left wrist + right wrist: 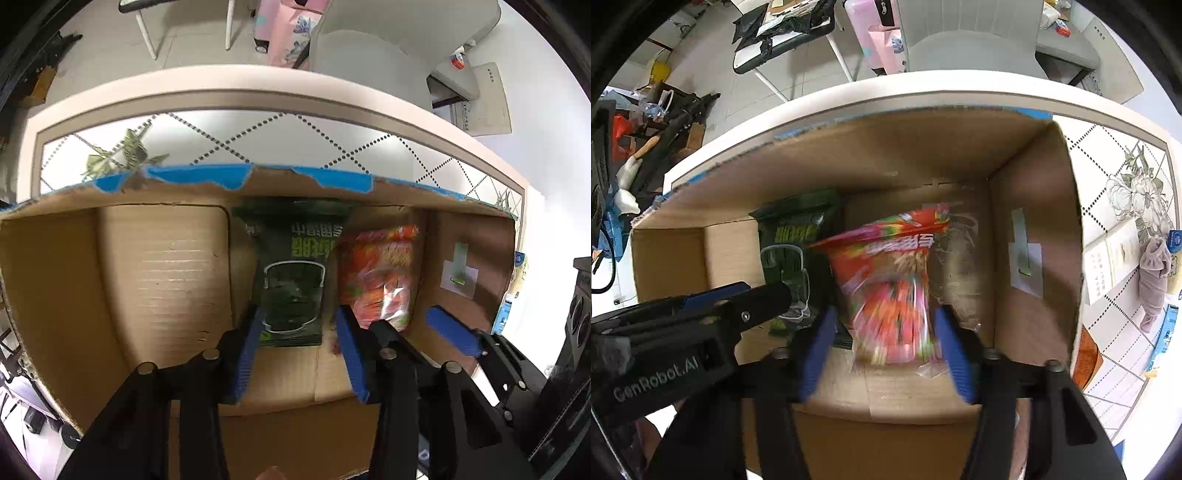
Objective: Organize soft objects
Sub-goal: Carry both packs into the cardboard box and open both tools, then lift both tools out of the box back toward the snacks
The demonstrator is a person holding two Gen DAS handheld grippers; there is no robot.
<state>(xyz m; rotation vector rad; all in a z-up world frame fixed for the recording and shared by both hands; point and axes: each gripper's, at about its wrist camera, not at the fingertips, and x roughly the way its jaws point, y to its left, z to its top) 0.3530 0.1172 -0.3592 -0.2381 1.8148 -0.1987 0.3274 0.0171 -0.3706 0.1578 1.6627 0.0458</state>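
You're at the placing step: both packets stand in the cardboard box (162, 280), your left gripper (297, 332) parted around the dark green packet (295, 280), your right gripper (886, 332) parted (blurred) around the red packet (890, 288), so next withdraw cleanly without tipping either.

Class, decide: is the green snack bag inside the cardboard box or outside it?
Inside: the green snack bag lies within the cardboard box, beside the red bag.
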